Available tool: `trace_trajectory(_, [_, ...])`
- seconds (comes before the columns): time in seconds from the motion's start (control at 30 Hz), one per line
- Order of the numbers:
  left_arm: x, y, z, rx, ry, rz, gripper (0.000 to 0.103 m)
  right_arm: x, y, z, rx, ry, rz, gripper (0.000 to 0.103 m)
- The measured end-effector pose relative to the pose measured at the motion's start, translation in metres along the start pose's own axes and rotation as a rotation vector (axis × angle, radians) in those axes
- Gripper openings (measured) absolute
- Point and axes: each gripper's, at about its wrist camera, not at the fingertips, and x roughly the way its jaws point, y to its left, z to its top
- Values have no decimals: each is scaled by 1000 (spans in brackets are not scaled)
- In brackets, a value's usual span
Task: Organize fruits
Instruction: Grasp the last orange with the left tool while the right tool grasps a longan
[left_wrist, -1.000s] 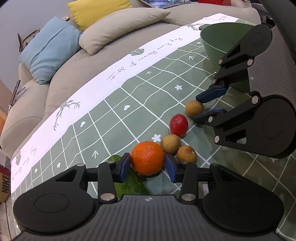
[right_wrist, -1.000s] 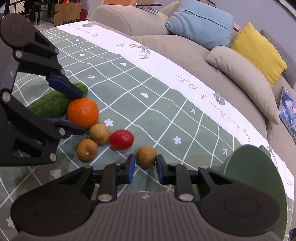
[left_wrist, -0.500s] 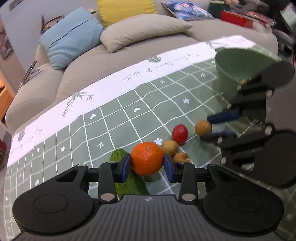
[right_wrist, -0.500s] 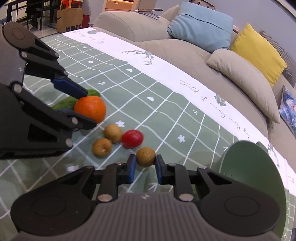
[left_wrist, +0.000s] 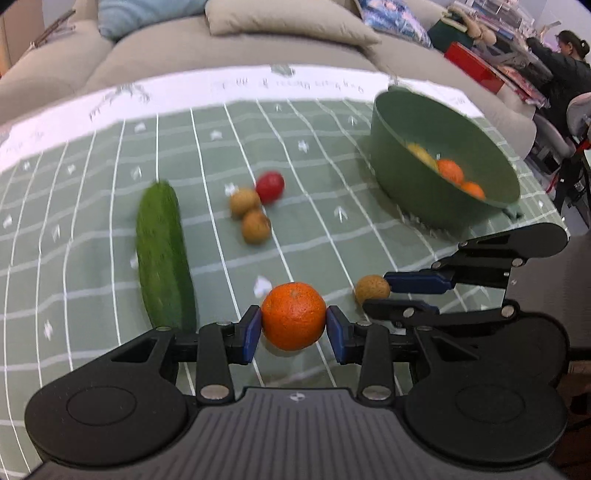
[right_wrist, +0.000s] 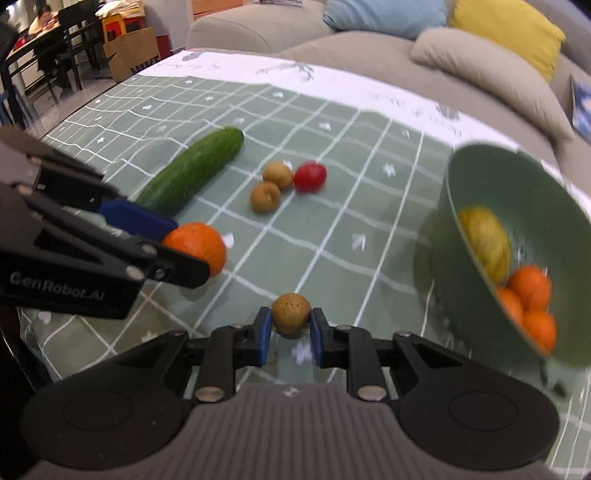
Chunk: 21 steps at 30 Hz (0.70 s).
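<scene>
Orange, round and dimpled, the tangerine (left_wrist: 293, 320) clamped in the left claw (left_wrist: 293, 328) and the small brown longan (right_wrist: 291, 313) pinched by the right claw (right_wrist: 291, 330) may slip short of the deep green plastic bowl (right_wrist: 480, 177) ahead to their right.

Cucumber (left_wrist: 162, 254) is lying on the tablecloth (left_wrist: 92, 192) at left, with two longans (left_wrist: 249, 214) touching each other and a tomato (left_wrist: 270, 187) sitting just right of it. Bowl (left_wrist: 406, 122) is standing well right of them, holding oranges (right_wrist: 532, 295) and a lemon (right_wrist: 484, 240); sofa (left_wrist: 177, 48) is running behind the table.
</scene>
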Motion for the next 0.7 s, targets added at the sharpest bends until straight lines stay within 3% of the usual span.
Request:
trace_trajectory(0.23, [5,3,-6,-52,17,-9,43,4,-5,-3,31,-22,17,22])
trace_trajectory(0.43, [9,12,-6,-131,41,-37,50,10,-9,-3,61,-30,36,22])
trace_trajectory(0.7, [8,7,-8,-159,16,-32,46,0,-11,-4,71,-45,41,21])
